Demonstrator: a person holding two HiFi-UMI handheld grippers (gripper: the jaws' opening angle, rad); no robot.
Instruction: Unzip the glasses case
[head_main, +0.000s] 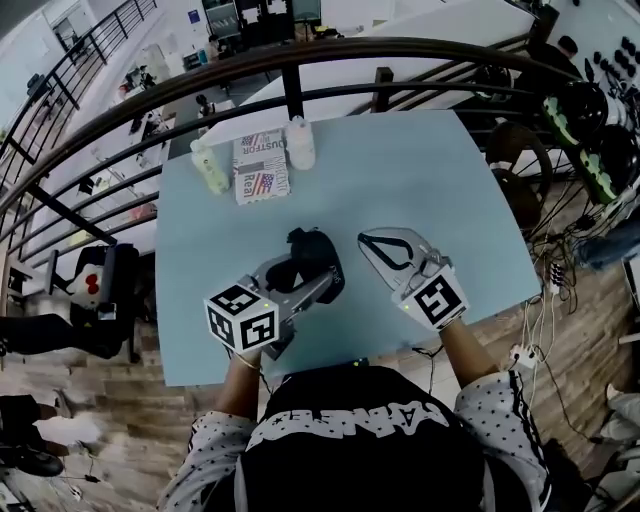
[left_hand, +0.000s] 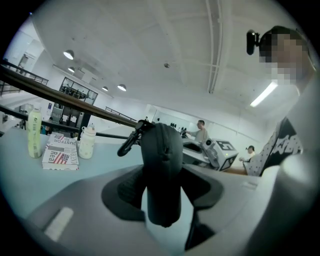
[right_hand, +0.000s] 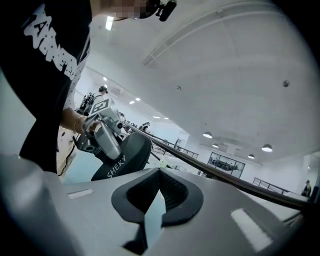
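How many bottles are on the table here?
2. A pale green bottle stands left of the printed packet at the table's far edge; a white bottle stands right of it. None appears hidden.

Table: pale blue rectangular tabletop (head_main: 440, 200), standing against the railing.
Bottles: a slim yellow-green plastic bottle (head_main: 210, 165) and a white plastic bottle (head_main: 300, 143), both upright at the far edge.
Box: a flat printed carton with a flag motif (head_main: 260, 167), lying between the two bottles.
Railing: curved black metal rail (head_main: 290, 55).
Floor: wood planks (head_main: 570, 330) with white cables (head_main: 525, 355).
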